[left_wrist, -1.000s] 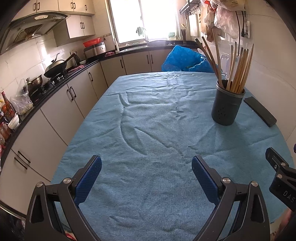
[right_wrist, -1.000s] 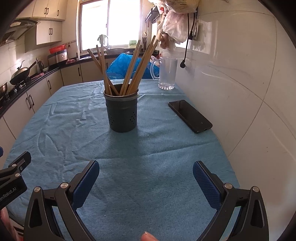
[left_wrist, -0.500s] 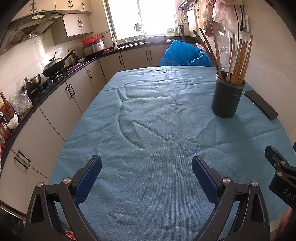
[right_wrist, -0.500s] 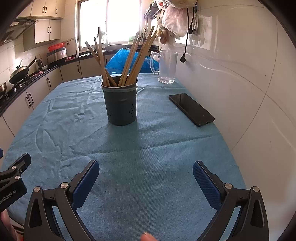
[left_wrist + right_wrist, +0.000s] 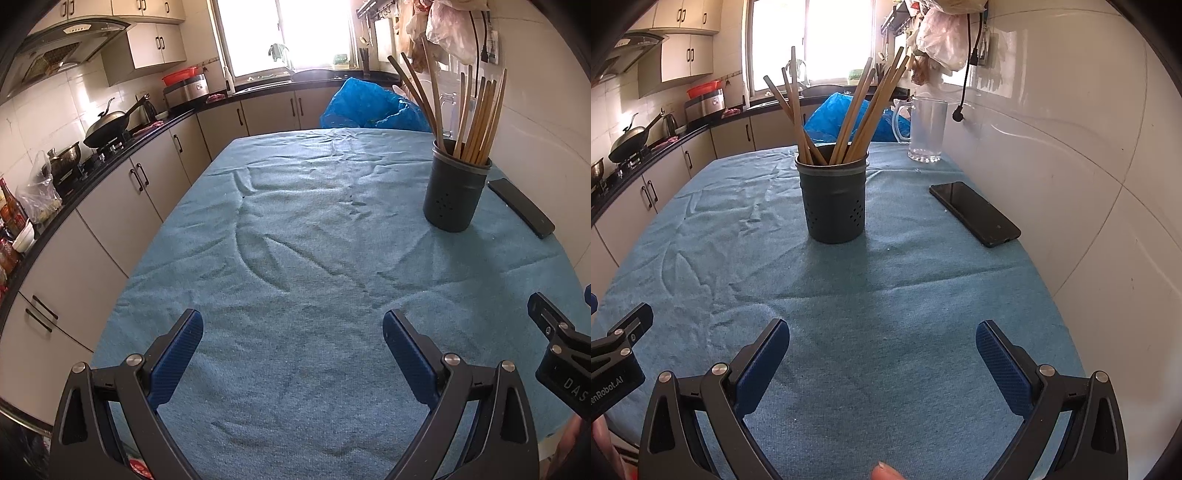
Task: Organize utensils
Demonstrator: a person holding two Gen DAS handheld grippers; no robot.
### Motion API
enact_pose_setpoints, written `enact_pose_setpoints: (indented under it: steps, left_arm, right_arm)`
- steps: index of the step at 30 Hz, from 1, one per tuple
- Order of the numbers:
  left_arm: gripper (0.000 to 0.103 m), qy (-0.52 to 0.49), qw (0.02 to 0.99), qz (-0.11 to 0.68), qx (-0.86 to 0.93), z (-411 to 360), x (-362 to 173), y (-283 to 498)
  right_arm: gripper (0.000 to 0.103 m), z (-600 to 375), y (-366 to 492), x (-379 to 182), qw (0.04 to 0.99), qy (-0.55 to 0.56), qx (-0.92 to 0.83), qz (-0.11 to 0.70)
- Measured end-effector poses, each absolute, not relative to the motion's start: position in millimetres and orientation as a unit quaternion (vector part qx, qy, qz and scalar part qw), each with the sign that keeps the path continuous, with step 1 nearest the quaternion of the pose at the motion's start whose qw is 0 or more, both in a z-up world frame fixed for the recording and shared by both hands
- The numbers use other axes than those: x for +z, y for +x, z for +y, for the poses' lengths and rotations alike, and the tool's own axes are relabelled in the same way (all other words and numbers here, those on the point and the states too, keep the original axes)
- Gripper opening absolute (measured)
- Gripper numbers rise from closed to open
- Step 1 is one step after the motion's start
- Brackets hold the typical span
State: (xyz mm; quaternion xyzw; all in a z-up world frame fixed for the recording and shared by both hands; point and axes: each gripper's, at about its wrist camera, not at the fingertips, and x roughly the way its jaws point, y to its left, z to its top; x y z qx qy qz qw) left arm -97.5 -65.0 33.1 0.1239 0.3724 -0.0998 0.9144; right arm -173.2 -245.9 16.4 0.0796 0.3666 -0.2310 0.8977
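A dark grey perforated utensil holder (image 5: 833, 199) stands upright on the blue table cloth (image 5: 886, 314), with several wooden chopsticks (image 5: 857, 114) fanned out of it. It also shows at the right in the left wrist view (image 5: 456, 192), chopsticks (image 5: 476, 114) included. My left gripper (image 5: 291, 332) is open and empty, low over the near part of the table, left of the holder. My right gripper (image 5: 882, 339) is open and empty, pointing at the holder from the near edge.
A black phone (image 5: 975, 212) lies on the cloth right of the holder, near the tiled wall (image 5: 1071, 147). A glass jug (image 5: 923, 129) and a blue plastic bag (image 5: 369, 107) are at the far end. Kitchen counter with a wok (image 5: 107, 129) runs along the left.
Both grippers have dropped lower and drawn slightly toward the holder, which now sits higher and larger in both views. Both stay open and empty.
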Motion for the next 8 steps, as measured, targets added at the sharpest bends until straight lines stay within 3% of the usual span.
enact_pose_setpoints:
  steps: [8]
  left_arm:
    - [0.097,0.11,0.914,0.384,-0.079,-48.1,26.7,-70.7]
  right_arm:
    - [0.103,-260.6,-161.6,9.9,0.892,0.087,-0.242,0.37]
